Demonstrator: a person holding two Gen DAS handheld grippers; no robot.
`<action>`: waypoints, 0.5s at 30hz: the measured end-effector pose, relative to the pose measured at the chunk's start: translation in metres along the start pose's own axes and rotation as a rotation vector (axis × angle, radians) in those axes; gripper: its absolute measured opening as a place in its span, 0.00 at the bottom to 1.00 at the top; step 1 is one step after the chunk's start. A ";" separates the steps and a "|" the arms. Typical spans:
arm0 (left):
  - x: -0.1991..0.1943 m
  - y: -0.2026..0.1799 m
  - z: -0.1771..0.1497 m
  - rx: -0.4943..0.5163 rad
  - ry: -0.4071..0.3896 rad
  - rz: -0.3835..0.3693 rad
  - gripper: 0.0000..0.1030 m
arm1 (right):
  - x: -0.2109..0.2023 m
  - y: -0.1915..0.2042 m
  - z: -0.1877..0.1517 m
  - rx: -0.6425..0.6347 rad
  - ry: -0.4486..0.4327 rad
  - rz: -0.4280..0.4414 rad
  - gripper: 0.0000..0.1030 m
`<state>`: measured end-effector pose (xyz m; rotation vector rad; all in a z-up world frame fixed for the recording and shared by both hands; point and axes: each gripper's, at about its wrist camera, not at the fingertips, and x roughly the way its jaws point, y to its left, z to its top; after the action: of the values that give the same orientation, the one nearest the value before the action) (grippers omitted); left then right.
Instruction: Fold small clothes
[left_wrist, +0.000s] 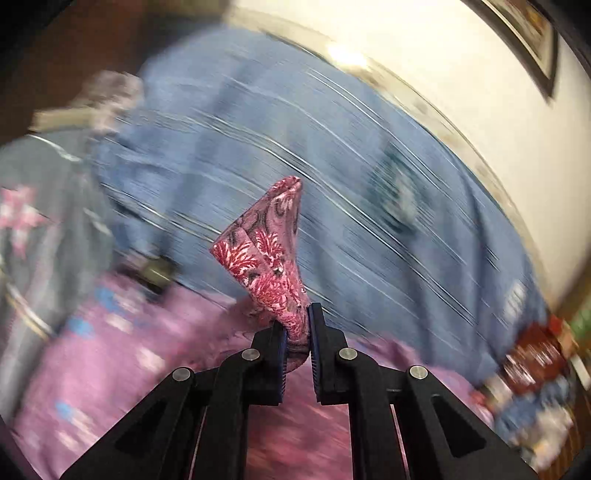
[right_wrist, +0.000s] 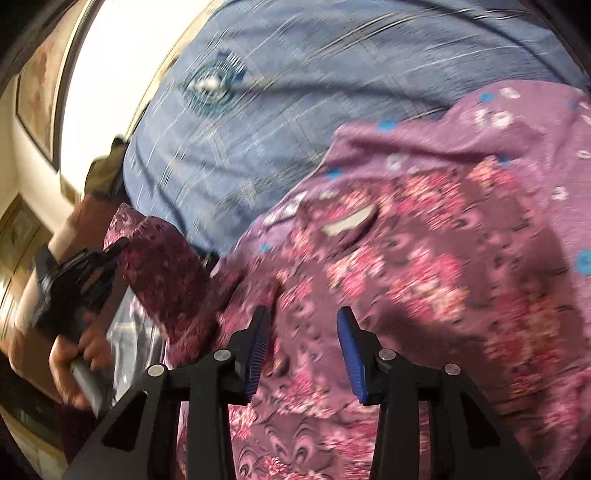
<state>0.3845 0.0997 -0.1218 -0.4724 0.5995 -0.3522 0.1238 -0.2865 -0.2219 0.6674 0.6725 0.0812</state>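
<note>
Left wrist view: left gripper is pinching a corner of the floral garment, lifting it above the blue sheet, while right gripper is hovering wide apart over it, likely needing the opposite corner next.

Both wrist views look close along their fingers – sharing, seemingly, the blue bedsheet (both blurred).

Heavy motion blur, fisheye-warped edges
</note>
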 end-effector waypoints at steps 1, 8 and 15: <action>0.006 -0.017 -0.012 0.020 0.041 -0.027 0.08 | -0.005 -0.005 0.003 0.013 -0.017 -0.008 0.39; 0.063 -0.111 -0.133 0.352 0.370 -0.066 0.10 | -0.033 -0.045 0.025 0.096 -0.132 -0.112 0.39; 0.072 -0.122 -0.148 0.419 0.582 -0.124 0.31 | -0.021 -0.053 0.029 0.157 -0.065 -0.072 0.57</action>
<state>0.3284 -0.0819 -0.1989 0.0082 1.0327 -0.7270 0.1173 -0.3507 -0.2248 0.7927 0.6445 -0.0604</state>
